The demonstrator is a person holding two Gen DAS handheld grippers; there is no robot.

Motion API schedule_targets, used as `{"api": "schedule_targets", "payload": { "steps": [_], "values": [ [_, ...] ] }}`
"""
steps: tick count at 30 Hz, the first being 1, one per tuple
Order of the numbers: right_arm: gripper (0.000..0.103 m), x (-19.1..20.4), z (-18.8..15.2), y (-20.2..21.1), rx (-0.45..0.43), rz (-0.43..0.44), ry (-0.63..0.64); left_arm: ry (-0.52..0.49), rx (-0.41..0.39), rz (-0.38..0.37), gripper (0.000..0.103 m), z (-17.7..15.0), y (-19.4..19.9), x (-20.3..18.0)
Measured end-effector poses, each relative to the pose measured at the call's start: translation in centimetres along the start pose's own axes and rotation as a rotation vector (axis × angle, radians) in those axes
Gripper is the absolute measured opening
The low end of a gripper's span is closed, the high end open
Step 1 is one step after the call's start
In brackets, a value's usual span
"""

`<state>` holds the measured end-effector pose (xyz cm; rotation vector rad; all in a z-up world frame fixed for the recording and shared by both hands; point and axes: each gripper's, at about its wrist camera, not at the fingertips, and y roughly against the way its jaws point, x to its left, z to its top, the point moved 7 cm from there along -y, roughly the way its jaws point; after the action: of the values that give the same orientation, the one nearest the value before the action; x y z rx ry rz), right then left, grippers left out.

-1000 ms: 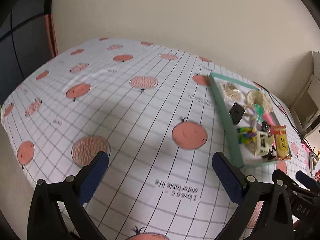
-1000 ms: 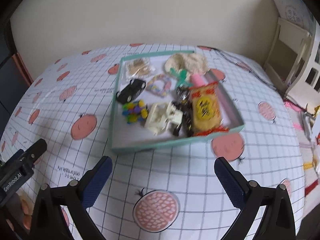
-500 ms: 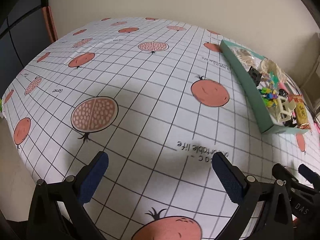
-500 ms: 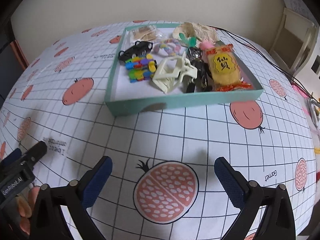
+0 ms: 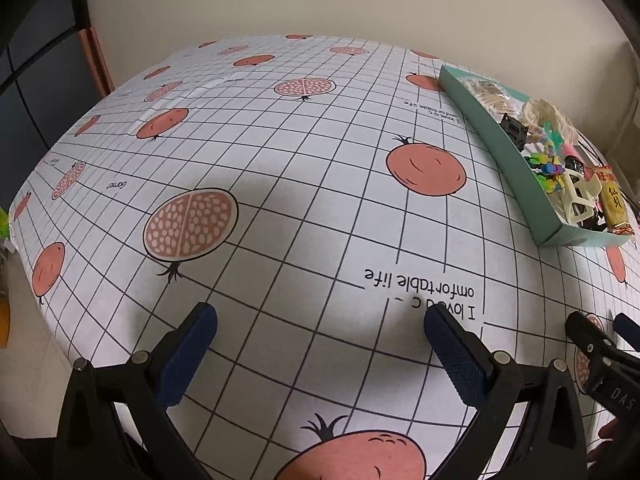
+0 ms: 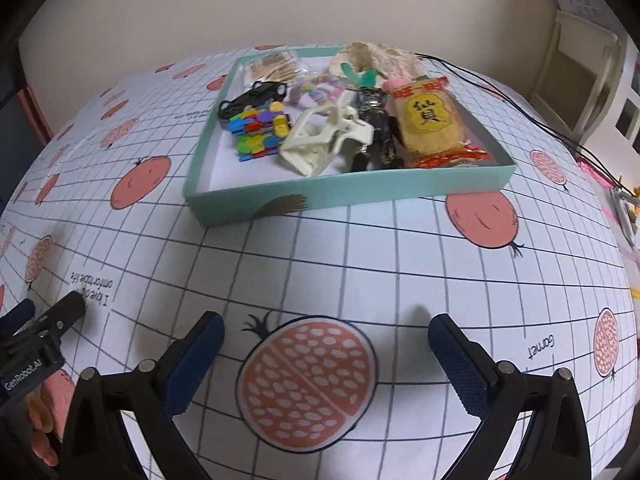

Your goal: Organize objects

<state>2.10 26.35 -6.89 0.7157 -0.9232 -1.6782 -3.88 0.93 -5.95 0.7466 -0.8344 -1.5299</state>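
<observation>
Both grippers, left gripper (image 5: 320, 344) and right gripper (image 6: 326, 354), hover with jaws apart and empty over the pomegranate-print counter (image 6: 360, 264), near a cluttered teal tray (image 6: 344, 192).

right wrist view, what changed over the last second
The right gripper dropped lower and nearer the tablecloth, so the teal box now sits higher in view. The left gripper lowered likewise. Nothing was grabbed or released: both stay open and empty, and the box contents are unmoved.
</observation>
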Motion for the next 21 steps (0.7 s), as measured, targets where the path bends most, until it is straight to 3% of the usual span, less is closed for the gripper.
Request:
{"api": "schedule_targets", "payload": {
  "steps": [21],
  "values": [
    [0.103, -0.16, -0.01, 0.14, -0.007, -0.001, 0.003, 0.0, -0.011, 0.0, 0.103, 0.0, 0.09, -0.03]
  ]
}}
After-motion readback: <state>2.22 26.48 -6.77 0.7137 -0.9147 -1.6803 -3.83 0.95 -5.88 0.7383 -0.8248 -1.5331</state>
